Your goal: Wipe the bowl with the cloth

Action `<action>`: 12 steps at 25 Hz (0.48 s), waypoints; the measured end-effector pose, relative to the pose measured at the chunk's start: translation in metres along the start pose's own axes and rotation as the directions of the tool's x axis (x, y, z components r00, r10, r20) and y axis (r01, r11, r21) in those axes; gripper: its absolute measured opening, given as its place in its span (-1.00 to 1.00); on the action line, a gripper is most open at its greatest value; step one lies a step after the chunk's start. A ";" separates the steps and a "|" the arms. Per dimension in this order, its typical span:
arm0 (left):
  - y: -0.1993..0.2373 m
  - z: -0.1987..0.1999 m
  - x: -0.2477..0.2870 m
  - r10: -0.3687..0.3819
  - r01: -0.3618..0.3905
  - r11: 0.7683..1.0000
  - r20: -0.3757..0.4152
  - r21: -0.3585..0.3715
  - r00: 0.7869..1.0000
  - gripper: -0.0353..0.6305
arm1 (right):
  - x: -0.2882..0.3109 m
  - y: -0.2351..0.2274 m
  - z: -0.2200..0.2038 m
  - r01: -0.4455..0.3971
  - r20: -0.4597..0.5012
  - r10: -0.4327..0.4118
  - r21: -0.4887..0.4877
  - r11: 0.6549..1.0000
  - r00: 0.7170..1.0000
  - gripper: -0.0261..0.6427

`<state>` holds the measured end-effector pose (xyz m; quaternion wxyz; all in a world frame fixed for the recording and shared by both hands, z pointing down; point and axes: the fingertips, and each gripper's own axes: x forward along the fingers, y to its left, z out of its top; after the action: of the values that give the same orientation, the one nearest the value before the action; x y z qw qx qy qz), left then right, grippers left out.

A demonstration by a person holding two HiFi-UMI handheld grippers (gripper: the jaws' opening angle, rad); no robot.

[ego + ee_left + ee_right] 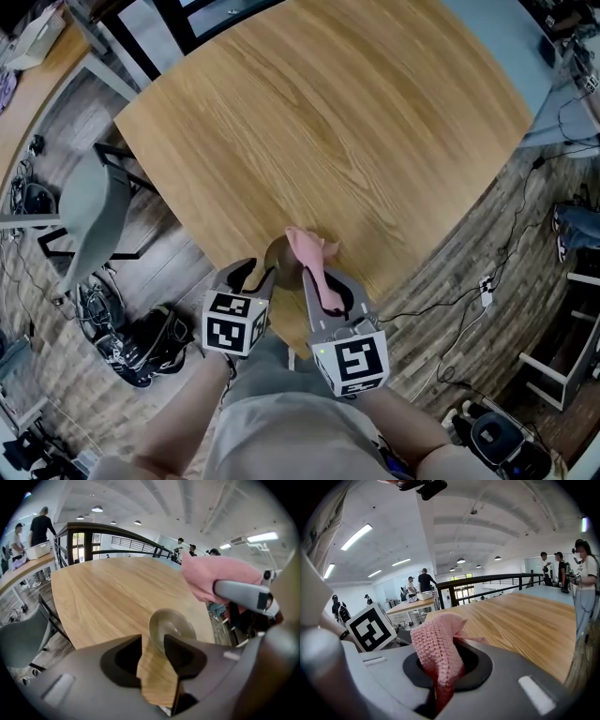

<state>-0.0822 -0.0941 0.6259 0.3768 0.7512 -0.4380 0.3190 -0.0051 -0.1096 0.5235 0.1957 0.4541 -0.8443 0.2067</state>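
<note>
Bowl (172,627) near pink cloth (436,651)

table (328,112): light wood | chair (94,211): grey, beside it | floor (525,220): grey-brown planks | ceiling (497,522): white, strip lights (356,536) | railing (117,529): black, perhaps glazed

The head view looks steeply down on the near edge of the counter (328,122). Each gripper view sits low, close behind its own jaws, and faces out across the counter. All three share the counter and the cloth (314,262); the head and left gripper views also share the bowl (275,258).
</note>
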 end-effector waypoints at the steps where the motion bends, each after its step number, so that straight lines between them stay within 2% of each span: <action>1: 0.003 -0.001 0.002 -0.001 0.001 1.000 -0.005 -0.008 1.000 -0.45 | 0.002 -0.001 -0.002 0.001 -0.005 -0.001 0.002 1.000 1.000 -0.84; 8: 0.005 -0.005 0.012 -0.033 0.032 0.999 -0.025 -0.043 0.999 -0.51 | 0.013 -0.006 -0.013 0.007 -0.032 -0.007 0.008 1.000 0.999 -0.84; 12: 0.003 -0.006 0.014 -0.057 0.054 0.996 -0.032 -0.068 0.998 -0.67 | 0.017 -0.004 -0.015 0.004 -0.041 -0.004 0.005 1.000 0.999 -0.84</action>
<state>-0.0796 -0.0957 0.6415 0.4179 0.7445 -0.4210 0.3063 -0.0084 -0.1156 0.5455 0.2122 0.4519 -0.8387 0.2177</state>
